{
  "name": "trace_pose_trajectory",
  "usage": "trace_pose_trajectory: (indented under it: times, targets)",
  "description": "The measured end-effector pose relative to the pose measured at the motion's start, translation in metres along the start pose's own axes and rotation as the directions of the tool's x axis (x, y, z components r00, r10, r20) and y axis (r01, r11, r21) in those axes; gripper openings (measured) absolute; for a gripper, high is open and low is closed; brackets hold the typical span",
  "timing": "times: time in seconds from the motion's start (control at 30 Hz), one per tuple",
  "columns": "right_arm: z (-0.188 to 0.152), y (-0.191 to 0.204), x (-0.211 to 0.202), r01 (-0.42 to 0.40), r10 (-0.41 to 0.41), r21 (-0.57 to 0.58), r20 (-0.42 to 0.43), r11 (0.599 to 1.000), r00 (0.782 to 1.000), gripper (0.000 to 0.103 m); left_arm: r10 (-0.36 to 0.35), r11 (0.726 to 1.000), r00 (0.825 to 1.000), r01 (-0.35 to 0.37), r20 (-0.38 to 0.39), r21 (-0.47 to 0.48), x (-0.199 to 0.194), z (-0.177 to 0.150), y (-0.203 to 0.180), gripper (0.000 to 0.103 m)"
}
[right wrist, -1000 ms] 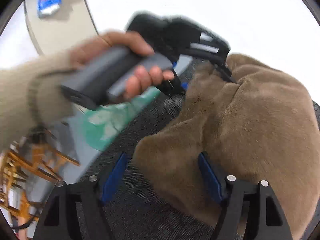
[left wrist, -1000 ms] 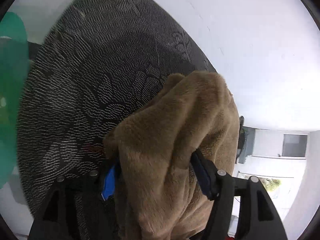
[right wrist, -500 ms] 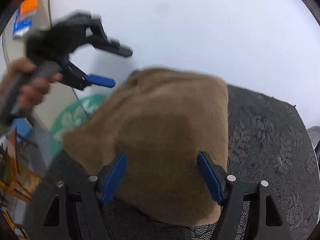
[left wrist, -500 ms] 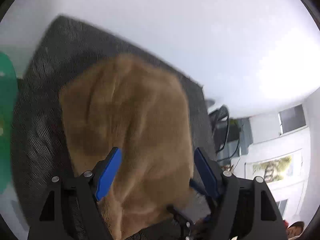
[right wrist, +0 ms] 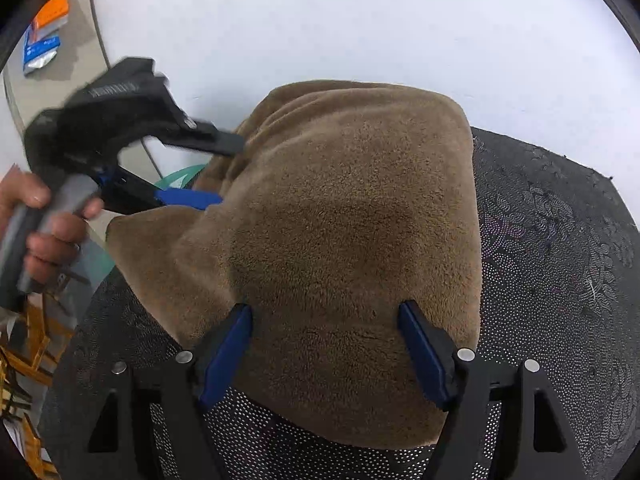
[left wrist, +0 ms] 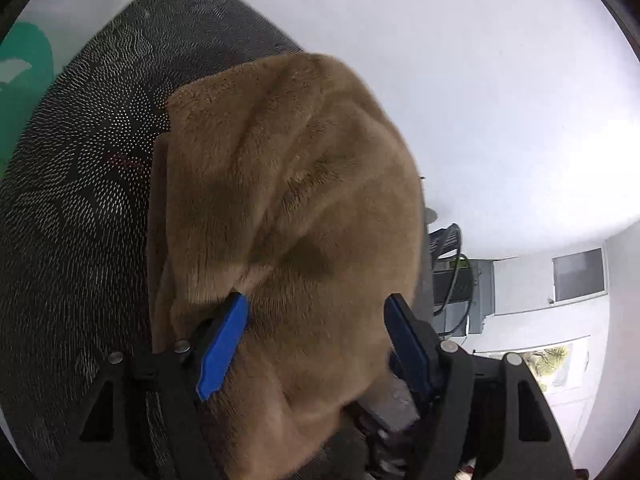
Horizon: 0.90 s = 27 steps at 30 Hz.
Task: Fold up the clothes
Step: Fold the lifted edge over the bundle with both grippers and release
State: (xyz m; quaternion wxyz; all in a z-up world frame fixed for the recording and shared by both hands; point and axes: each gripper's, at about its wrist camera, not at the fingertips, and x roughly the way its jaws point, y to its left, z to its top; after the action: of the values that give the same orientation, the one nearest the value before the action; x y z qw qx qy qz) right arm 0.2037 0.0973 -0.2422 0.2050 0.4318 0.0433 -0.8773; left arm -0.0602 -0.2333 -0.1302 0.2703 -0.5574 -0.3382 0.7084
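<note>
Both claws wide over brown fleece (right wrist: 340,240), white table (right wrist: 360,20) beyond.

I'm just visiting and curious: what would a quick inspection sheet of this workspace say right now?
Surface: white table under a dark patterned cloth.
Job's things: brown fleece garment, bunched on the cloth.
Clutter: green item; orange and blue packets off the table.
Grippers: left gripper and right gripper open, fleece between the jaws.
Cables: dark cables beyond the table edge.
Surroundings: white walls, window.
</note>
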Motion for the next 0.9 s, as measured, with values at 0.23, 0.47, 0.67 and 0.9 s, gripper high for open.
trace_pose_trajectory:
  times: [0.23, 0.47, 0.67, 0.9]
  targets:
    - [-0.002, 0.003, 0.003, -0.007, 0.007, -0.011, -0.023, 1.000, 1.000, 0.083, 0.072, 0.982, 0.994, -0.057, -0.080, 0.180, -0.001, -0.026, -0.018, 0.078]
    - [-0.001, 0.012, 0.011, -0.002, 0.000, -0.050, -0.034, 0.999, 0.999, 0.092, 0.058, 0.981, 0.996, -0.045, -0.062, 0.191, 0.001, -0.028, 0.001, 0.078]
    - [-0.004, 0.027, 0.020, 0.033, -0.039, -0.123, -0.046, 0.992, 0.998, 0.103, 0.060, 0.963, 0.998, -0.053, -0.018, 0.264, 0.010, -0.046, 0.015, 0.078]
    - [0.001, 0.021, 0.022, 0.044, -0.048, -0.105, -0.043, 0.994, 0.998, 0.103, 0.021, 0.995, 1.000, -0.021, 0.005, 0.102, -0.016, -0.014, 0.012, 0.082]
